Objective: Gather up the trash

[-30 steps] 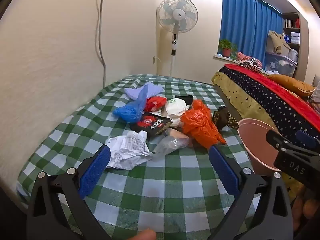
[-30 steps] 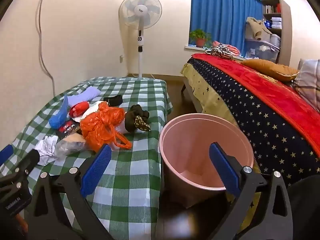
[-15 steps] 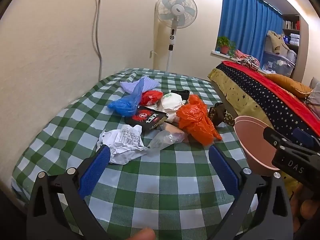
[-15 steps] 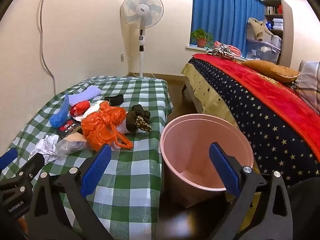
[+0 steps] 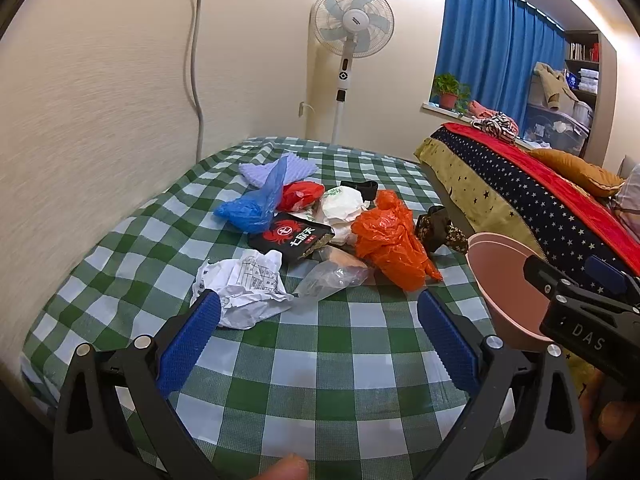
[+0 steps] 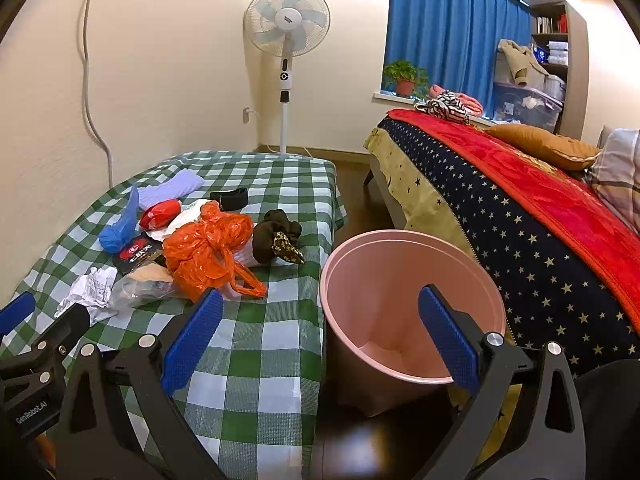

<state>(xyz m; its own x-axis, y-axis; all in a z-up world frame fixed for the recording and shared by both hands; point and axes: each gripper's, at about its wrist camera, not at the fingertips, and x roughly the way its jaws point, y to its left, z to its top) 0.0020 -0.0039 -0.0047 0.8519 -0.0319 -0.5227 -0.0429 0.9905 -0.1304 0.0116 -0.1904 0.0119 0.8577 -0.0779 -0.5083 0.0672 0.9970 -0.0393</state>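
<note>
Drifted slightly nearer the trash (image 5: 320, 236) since a second ago, left gripper (image 5: 318, 336) spread wide, empty. Right gripper (image 6: 320, 334) likewise wide over pink bin (image 6: 408, 280). Trash heaped mid-table on green checked cloth (image 5: 340, 360), bin just beside. Fan (image 5: 352, 28), blue curtain (image 6: 452, 32), starred bed (image 6: 520, 220) behind.

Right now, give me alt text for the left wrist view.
Trash pile on a green checked table, with the open left gripper hovering before crumpled paper. A pink bin stands at right beside the right gripper.
</note>
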